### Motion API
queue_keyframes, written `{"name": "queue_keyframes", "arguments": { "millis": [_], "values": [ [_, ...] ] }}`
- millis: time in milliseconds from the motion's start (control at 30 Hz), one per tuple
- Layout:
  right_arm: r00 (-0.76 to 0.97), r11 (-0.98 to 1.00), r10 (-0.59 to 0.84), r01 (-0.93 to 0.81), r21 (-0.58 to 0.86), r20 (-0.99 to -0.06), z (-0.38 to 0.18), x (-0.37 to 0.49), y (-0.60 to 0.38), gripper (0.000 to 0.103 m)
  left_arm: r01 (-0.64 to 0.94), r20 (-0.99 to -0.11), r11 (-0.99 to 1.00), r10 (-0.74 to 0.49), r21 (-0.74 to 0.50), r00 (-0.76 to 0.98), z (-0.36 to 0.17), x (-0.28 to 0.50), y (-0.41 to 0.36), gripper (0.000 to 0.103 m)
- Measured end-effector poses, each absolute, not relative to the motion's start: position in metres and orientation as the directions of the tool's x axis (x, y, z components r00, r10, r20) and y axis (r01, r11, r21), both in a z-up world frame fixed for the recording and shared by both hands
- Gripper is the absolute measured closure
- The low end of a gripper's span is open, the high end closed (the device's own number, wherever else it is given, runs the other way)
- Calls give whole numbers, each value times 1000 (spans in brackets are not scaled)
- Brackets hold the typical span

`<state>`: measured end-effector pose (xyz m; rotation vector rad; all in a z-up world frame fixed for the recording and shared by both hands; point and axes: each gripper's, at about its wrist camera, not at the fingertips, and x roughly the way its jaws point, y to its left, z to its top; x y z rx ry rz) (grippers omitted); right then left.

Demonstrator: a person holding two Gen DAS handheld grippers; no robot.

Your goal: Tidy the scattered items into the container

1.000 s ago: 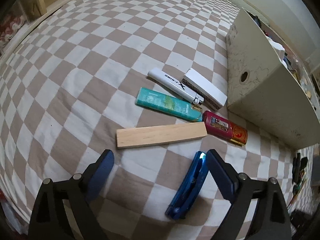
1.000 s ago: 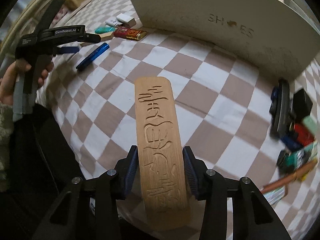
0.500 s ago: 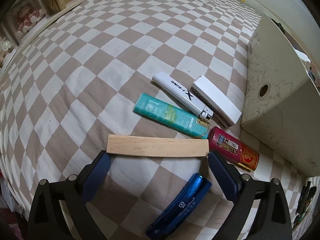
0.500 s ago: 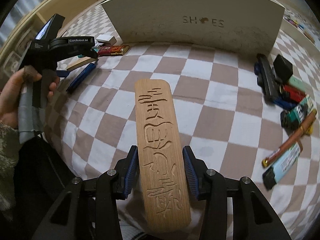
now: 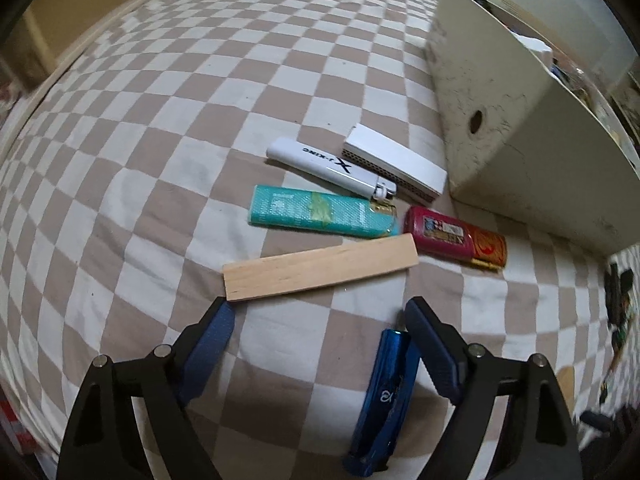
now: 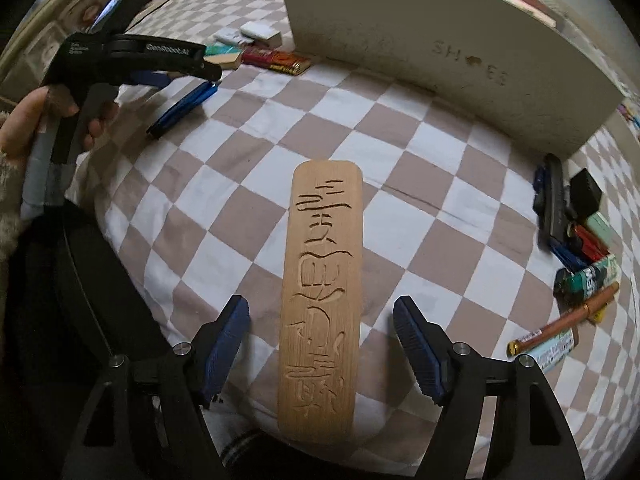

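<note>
Both tools stand with their pads apart. The right tool [image 6: 322, 344] has just been opening: its blue pads stand clear on both sides of the carved wooden plaque [image 6: 320, 300], with a visible gap on each side, so nothing presses on the wood. The plaque lies lengthwise in the lower middle of the right wrist view, on the checkered bed cover [image 6: 400, 140].

The left tool [image 5: 320, 328] has just been closing, but its pads are still wide apart. A blue harmonica [image 5: 386, 396] lies just beside the inner face of the pad at the lower right of the left wrist view; I cannot tell if it touches. The other pad, at lower left, is near the end of a plain wooden strip [image 5: 320, 267].

Above the strip lie a teal packet [image 5: 320, 211], a white lighter [image 5: 328, 168] and a white box [image 5: 396, 164] close together, and a red lighter [image 5: 456, 238] to the right of them. The container, a pale shoe box [image 5: 504, 128], stands at the upper right, just beside the white box.

In the right wrist view a hand [image 6: 24, 128] holds the left tool at the upper left. A second heap of lighters and pens [image 6: 576, 248] lies at the right edge, near the corner of the shoe box.
</note>
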<state>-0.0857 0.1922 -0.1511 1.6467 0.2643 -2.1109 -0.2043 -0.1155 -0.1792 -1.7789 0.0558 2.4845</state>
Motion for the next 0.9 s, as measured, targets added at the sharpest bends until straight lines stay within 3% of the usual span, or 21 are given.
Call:
{"name": "queue_keyframes", "arguments": {
  "millis": [100,133,267,667,900],
  "values": [
    [-135,-859,-225,495,131,-965,-159,-89,193,31,-102,-952,-994,78,-49,-295,-177,-209,-123,15],
    [-128,-852,-217,509,124,-968,-162,-89,193,44,-89,-953,-994,86,-63,-290,-177,-210,-126,15],
    [-157,-846,-202,526,91,-967,-167,-86,190,51,13,-952,-994,103,-112,-288,-177,-212,-137,6],
    [-229,-907,-282,380,181,-932,-169,-80,209,55,237,-946,-971,-70,-8,-318,-186,-235,-124,2],
    [-252,-912,-333,329,243,-909,-168,-72,221,59,105,-927,-992,-102,68,-362,-193,-232,-107,7]
  ]
}}
